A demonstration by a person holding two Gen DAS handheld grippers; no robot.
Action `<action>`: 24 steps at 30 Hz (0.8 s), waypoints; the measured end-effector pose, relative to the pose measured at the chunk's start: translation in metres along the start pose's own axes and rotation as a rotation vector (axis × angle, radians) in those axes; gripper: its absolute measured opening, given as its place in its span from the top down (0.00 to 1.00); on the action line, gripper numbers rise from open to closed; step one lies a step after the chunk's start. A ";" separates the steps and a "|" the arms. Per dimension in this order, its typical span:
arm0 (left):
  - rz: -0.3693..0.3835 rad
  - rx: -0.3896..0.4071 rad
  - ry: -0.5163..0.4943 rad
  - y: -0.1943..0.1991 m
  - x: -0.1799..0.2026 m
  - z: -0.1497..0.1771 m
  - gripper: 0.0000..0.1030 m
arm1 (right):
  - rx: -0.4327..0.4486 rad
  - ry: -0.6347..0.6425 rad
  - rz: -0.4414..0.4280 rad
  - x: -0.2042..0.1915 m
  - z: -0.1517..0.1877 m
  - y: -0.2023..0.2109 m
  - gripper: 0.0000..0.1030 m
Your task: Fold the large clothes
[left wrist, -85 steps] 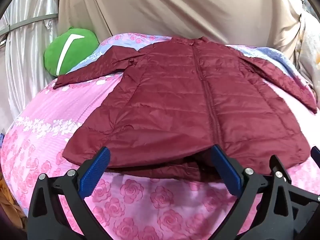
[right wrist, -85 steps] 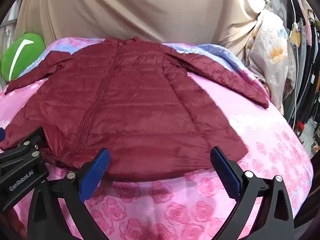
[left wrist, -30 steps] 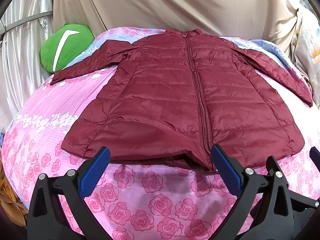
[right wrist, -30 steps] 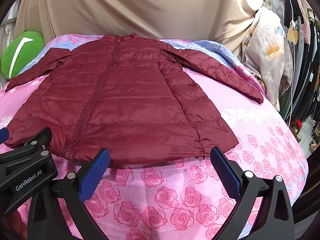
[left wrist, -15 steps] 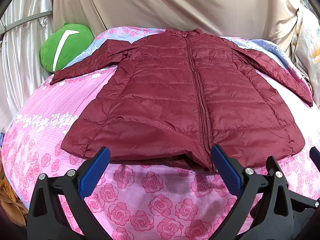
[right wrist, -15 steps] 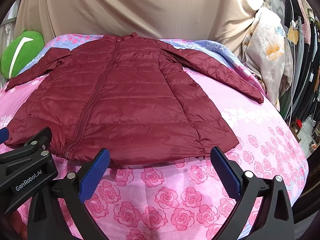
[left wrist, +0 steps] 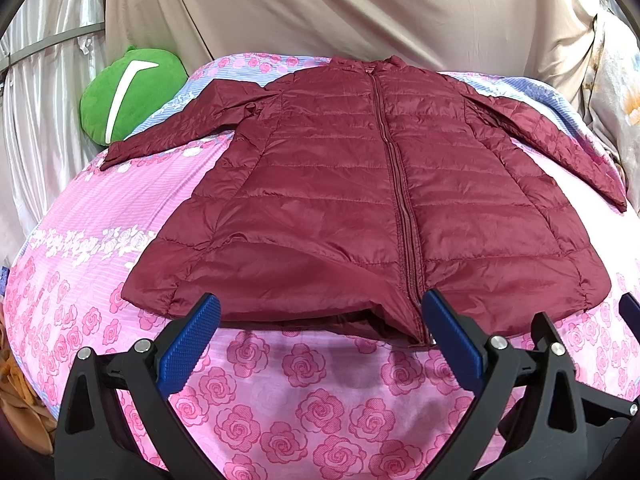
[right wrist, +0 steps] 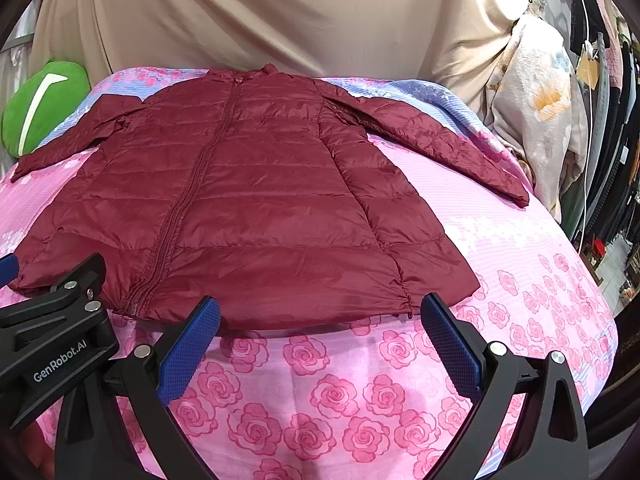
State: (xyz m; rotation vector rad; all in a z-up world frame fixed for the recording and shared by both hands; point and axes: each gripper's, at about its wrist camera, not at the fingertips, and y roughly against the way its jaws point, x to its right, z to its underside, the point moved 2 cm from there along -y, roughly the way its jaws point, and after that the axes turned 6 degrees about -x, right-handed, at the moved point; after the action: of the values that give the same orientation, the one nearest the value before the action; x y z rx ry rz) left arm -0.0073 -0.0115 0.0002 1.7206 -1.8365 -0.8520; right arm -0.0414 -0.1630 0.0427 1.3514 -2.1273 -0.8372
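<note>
A dark red quilted jacket (left wrist: 360, 200) lies flat and zipped on a pink rose-print bed (left wrist: 304, 392), collar at the far end, both sleeves spread out sideways. Its near hem is slightly lifted at the zip's left. It also shows in the right wrist view (right wrist: 248, 208). My left gripper (left wrist: 320, 336) is open and empty, just short of the hem near the zip. My right gripper (right wrist: 320, 336) is open and empty, just short of the hem's right part. The left gripper's body (right wrist: 52, 332) shows at the lower left of the right wrist view.
A green cushion (left wrist: 128, 92) sits at the bed's far left corner. A beige curtain (left wrist: 340, 8) hangs behind the bed. Draped cloth and hanging clothes (right wrist: 560, 120) stand at the right side. The bed (right wrist: 540, 280) drops off at right.
Both grippers have drawn back and risen from the hem since 2.8 s ago, so more of the bed shows in front. Over the last second almost nothing moved.
</note>
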 end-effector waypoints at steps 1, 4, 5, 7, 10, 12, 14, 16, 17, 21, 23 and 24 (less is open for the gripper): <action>0.000 0.000 0.001 0.001 0.000 0.000 0.05 | -0.001 0.000 0.000 0.000 0.000 0.000 0.05; -0.001 0.001 0.001 0.001 0.001 0.000 0.05 | 0.000 0.000 0.001 0.000 0.000 0.000 0.05; 0.000 0.001 0.001 0.000 0.000 0.000 0.05 | 0.000 0.000 0.001 0.000 0.000 0.000 0.05; -0.003 0.000 0.001 0.001 0.001 0.000 0.05 | 0.000 0.000 0.000 0.000 0.000 0.000 0.05; -0.003 -0.001 0.002 -0.001 0.001 0.000 0.05 | -0.004 0.004 -0.003 -0.001 -0.001 -0.002 0.05; -0.005 -0.001 0.001 -0.002 0.002 0.000 0.05 | -0.004 0.007 -0.005 -0.002 -0.001 -0.002 0.05; -0.006 -0.002 -0.001 -0.004 0.002 0.001 0.05 | -0.004 0.009 -0.008 -0.003 -0.001 -0.003 0.05; -0.008 -0.004 -0.003 -0.005 0.004 0.000 0.05 | -0.007 0.010 -0.011 -0.003 -0.002 -0.003 0.05; -0.006 -0.005 -0.003 -0.005 0.004 0.000 0.05 | -0.008 0.010 -0.012 -0.003 -0.002 -0.004 0.05; -0.006 -0.009 -0.007 -0.005 0.004 -0.001 0.05 | -0.012 0.010 -0.011 -0.002 -0.003 -0.005 0.05; -0.007 -0.011 -0.008 -0.006 0.004 -0.001 0.05 | -0.012 0.009 -0.008 -0.001 -0.005 -0.006 0.05; -0.008 -0.009 -0.007 -0.006 0.004 -0.001 0.05 | -0.012 0.008 -0.007 0.000 -0.005 -0.007 0.05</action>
State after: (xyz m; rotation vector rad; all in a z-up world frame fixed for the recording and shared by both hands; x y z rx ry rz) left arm -0.0031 -0.0161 -0.0033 1.7220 -1.8285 -0.8692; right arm -0.0333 -0.1662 0.0414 1.3554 -2.1093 -0.8442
